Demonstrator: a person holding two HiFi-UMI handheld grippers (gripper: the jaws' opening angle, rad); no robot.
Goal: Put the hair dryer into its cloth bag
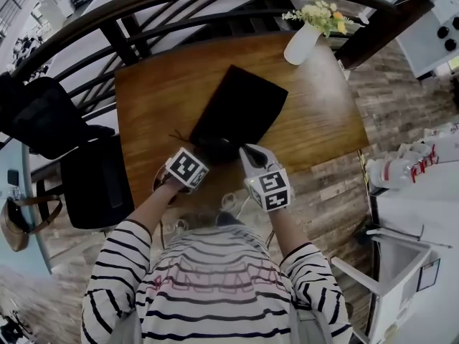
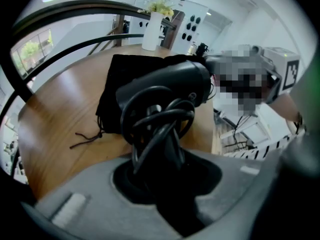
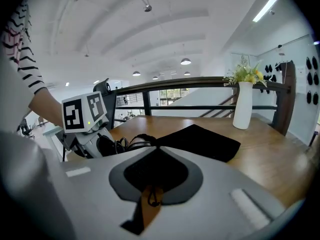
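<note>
As left tongs [image 2: 167, 176] clamp it, the hair dryer [image 2: 172, 84] sits beside the bag [image 2: 120, 76].

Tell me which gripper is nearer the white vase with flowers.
Right. The right gripper is at the cloth bag's near edge, diagonally below the vase; the left gripper, holding the hair dryer, sits further left and farther away.

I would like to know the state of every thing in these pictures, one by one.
Black hair dryer: outside the bag, cord coiled, gripped.
Black cloth bag: lying flat, near edge pinched.
White vase: upright, holding flowers.
Left gripper: shut on the hair dryer.
Right gripper: shut on the bag edge.
</note>
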